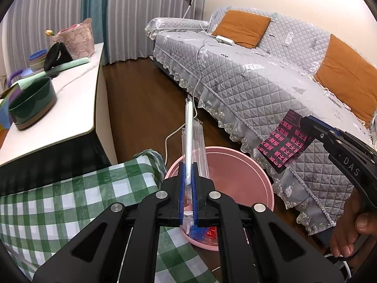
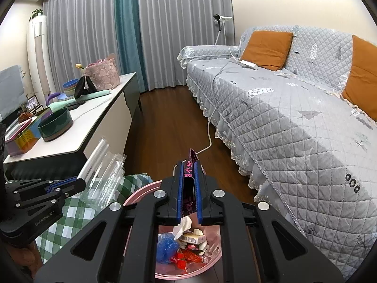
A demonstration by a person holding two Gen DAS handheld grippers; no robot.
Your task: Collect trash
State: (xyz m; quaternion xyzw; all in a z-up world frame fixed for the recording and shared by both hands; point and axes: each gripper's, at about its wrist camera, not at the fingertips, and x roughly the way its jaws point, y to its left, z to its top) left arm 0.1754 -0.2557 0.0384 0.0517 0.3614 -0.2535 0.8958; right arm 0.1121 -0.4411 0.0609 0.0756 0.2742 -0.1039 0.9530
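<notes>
My left gripper (image 1: 188,165) is shut on a long clear plastic wrapper (image 1: 191,127) that stands up from the jaws over the near rim of the pink bin (image 1: 256,172). In the right wrist view the left gripper (image 2: 79,182) shows at the left with the clear wrapper (image 2: 101,169) in it. My right gripper (image 2: 190,165) is shut on a black wrapper with pink print (image 2: 192,156), directly above the pink bin (image 2: 141,192). The bin holds several scraps: a blue bag, red packets, tissue. In the left wrist view the right gripper (image 1: 304,121) holds the black wrapper (image 1: 285,145) over the bin's far side.
A table with a green checked cloth (image 1: 70,200) borders the bin on the left. Behind it stands a white cabinet (image 1: 59,108) with a dark green bowl (image 1: 33,103). A grey quilted sofa (image 1: 259,82) runs along the right; a white cable (image 1: 169,136) lies on the wood floor.
</notes>
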